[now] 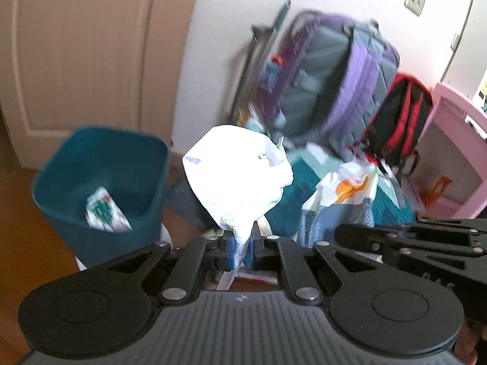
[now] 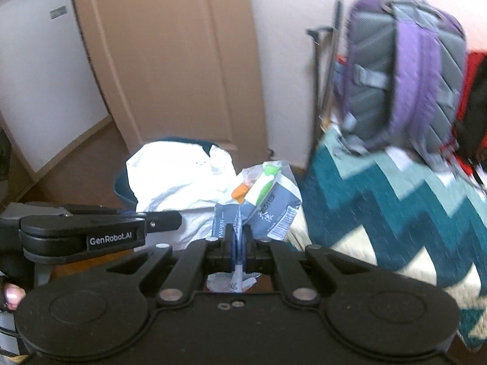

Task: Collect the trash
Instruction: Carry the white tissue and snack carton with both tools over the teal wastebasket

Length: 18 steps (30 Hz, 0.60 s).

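Note:
My left gripper (image 1: 240, 248) is shut on a crumpled white paper bag (image 1: 237, 179), held in the air to the right of a teal trash bin (image 1: 100, 158). The bin holds a green-and-white wrapper (image 1: 105, 211). My right gripper (image 2: 239, 245) is shut on a blue-grey paper packet (image 2: 264, 210) with green and orange wrappers stuffed in its top. That packet also shows in the left wrist view (image 1: 341, 200), to the right of the white bag. In the right wrist view the white bag (image 2: 176, 182) hides most of the bin (image 2: 121, 182).
A purple-and-grey backpack (image 1: 331, 76) and a red-and-black backpack (image 1: 398, 115) lean on the wall over a teal zigzag blanket (image 2: 395, 194). A brown door (image 1: 79, 51) stands behind the bin. Pink furniture (image 1: 450, 152) is at the right. The floor is wood.

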Available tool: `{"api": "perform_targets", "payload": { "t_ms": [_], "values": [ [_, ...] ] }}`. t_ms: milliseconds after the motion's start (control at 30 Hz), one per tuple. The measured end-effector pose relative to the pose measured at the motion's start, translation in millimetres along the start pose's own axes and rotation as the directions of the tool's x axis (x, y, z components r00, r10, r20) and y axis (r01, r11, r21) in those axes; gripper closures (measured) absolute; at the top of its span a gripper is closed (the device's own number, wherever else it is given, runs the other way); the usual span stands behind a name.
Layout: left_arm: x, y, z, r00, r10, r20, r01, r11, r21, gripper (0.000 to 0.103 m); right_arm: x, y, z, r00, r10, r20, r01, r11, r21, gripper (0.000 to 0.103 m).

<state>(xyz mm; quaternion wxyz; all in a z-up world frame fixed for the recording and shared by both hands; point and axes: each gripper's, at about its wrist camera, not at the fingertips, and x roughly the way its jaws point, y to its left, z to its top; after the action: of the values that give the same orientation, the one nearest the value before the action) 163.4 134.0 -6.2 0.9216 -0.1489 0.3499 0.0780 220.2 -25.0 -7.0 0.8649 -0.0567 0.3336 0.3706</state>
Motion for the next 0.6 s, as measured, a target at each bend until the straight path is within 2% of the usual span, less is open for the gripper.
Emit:
{"api": "perform_targets", "payload": {
  "t_ms": [300,600],
  "values": [
    [0,45,43,0.995,0.073,0.06,-0.075,0.997,0.018,0.095,37,45,45,0.999,0.048,0.009,-0.047,0.995,-0.092,0.1],
    [22,102,72,0.987,0.154,0.054,-0.154,0.988,-0.006,0.094,96,80,78,0.997,0.081,-0.017,-0.082,0.986,-0.144,0.1]
  ]
}}
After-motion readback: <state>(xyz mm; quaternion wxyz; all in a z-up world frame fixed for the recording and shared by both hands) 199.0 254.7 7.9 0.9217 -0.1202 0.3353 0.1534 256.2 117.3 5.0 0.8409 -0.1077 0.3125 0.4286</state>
